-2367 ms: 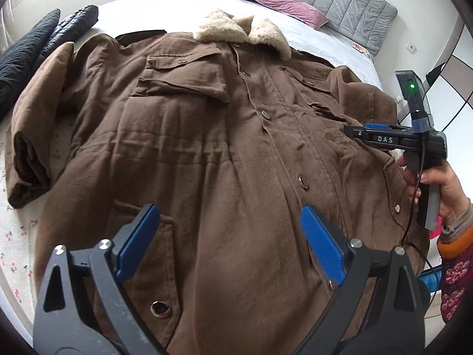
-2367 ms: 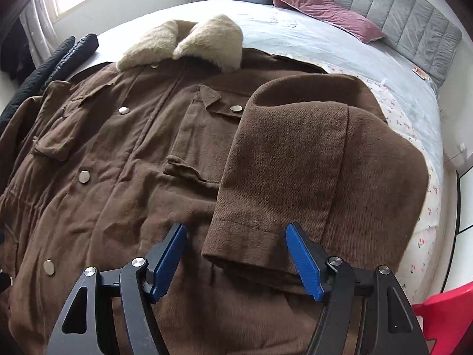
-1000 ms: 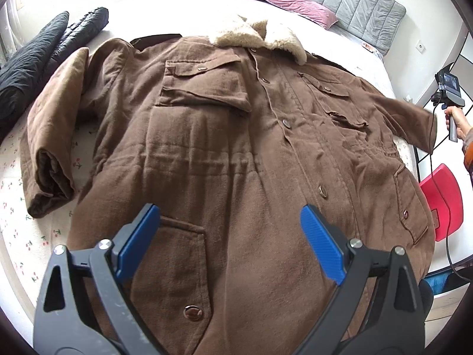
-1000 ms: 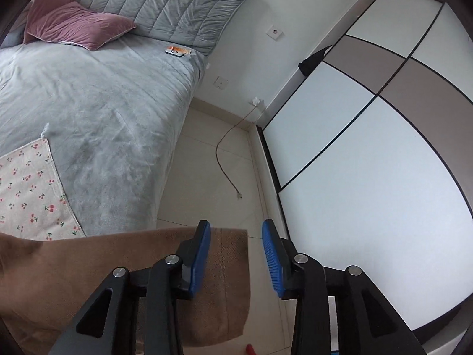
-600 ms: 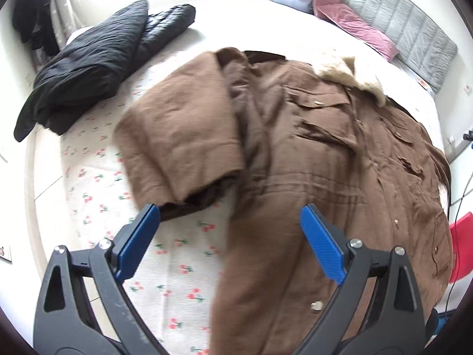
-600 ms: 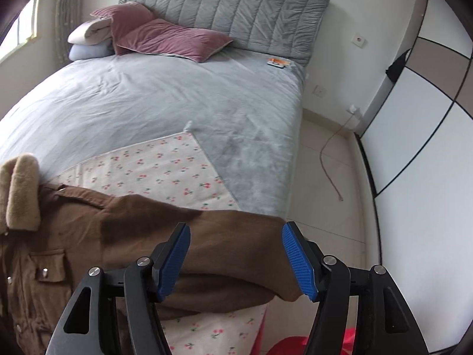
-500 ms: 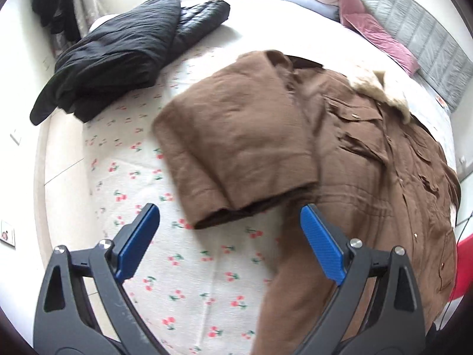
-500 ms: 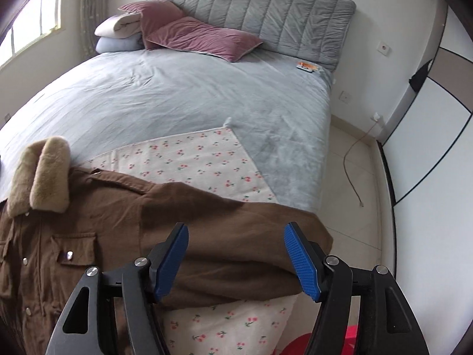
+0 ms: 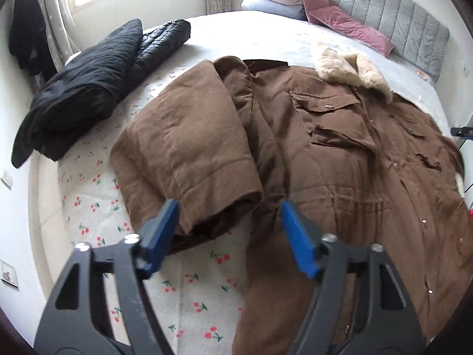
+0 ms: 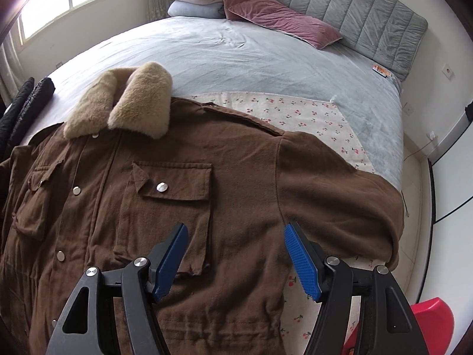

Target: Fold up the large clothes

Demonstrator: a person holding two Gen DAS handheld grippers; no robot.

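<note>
The left gripper (image 9: 229, 230), black-armed with blue pads, points steeply down, its jaws just closing in around a cuff edge, the pads not clearly pressing. The right gripper (image 10: 236, 259), alike, gapes toward twelve o'clock, gripping nothing.

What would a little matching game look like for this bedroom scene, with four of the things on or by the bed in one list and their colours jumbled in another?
Things:
1. coat
2. collar
3. headboard
4. jacket

Colours:
A. grey
B. black
C. brown
D. beige

Pairs: 1-C, 2-D, 3-A, 4-B
</note>
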